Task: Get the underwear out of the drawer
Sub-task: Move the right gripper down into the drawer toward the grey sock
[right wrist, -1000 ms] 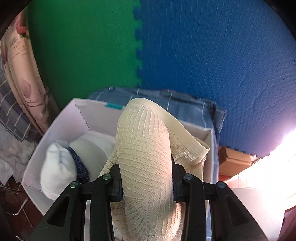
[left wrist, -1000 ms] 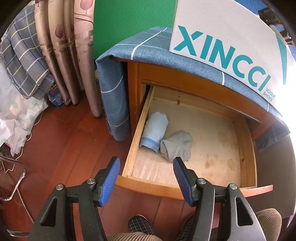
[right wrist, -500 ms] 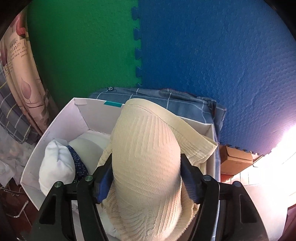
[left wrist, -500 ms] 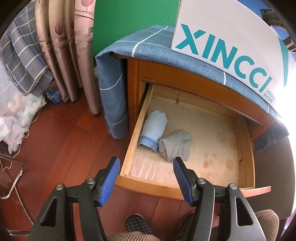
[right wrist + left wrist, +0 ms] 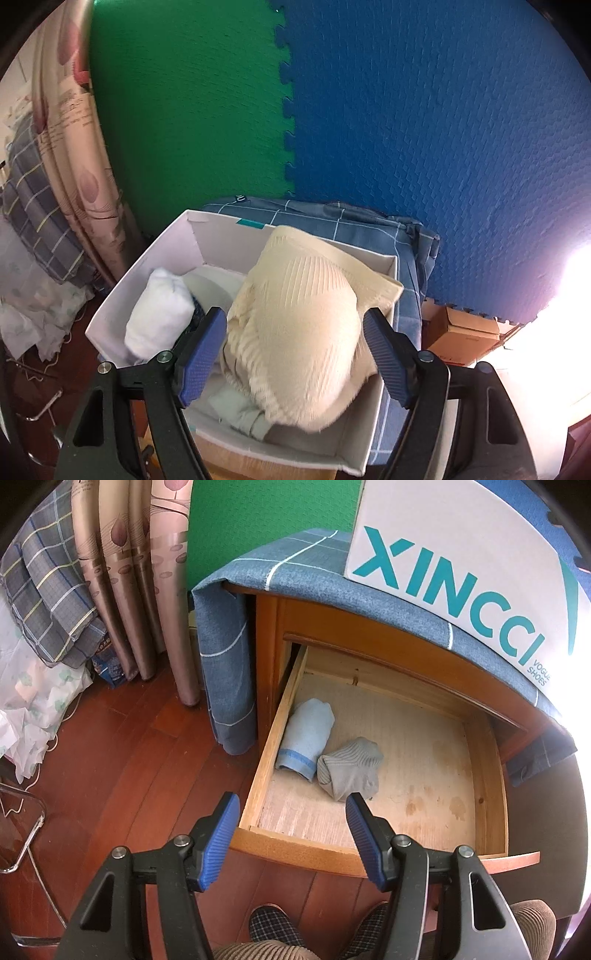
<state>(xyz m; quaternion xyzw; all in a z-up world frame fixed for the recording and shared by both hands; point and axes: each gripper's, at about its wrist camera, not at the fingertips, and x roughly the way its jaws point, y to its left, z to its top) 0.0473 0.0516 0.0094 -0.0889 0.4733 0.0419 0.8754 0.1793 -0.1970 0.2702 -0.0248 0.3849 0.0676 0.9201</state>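
Note:
The wooden drawer [image 5: 487, 775] stands pulled out, seen in the left wrist view. Two rolled garments lie at its left side: a light blue one [image 5: 308, 734] and a grey one [image 5: 349, 768]. My left gripper [image 5: 291, 836] hovers open above the drawer's front edge with nothing between its fingers. In the right wrist view the cream ribbed underwear [image 5: 303, 332] rests in the white shoe box [image 5: 110, 314] on top of other rolled clothes. My right gripper [image 5: 295, 354] is opening; its pads stand clear of the cream garment on both sides.
The white box [image 5: 461, 554] sits on a blue checked cloth [image 5: 295, 568] over the cabinet. Curtains [image 5: 140, 590] and a plaid bundle [image 5: 48, 594] stand at the left on the wooden floor. Slippered feet [image 5: 273, 926] show below. A cardboard box [image 5: 461, 336] lies right of the cabinet.
My right gripper has opened and let go of the cream underwear, which now lies in the box; the gripper has pulled back and up. The left gripper has not moved.

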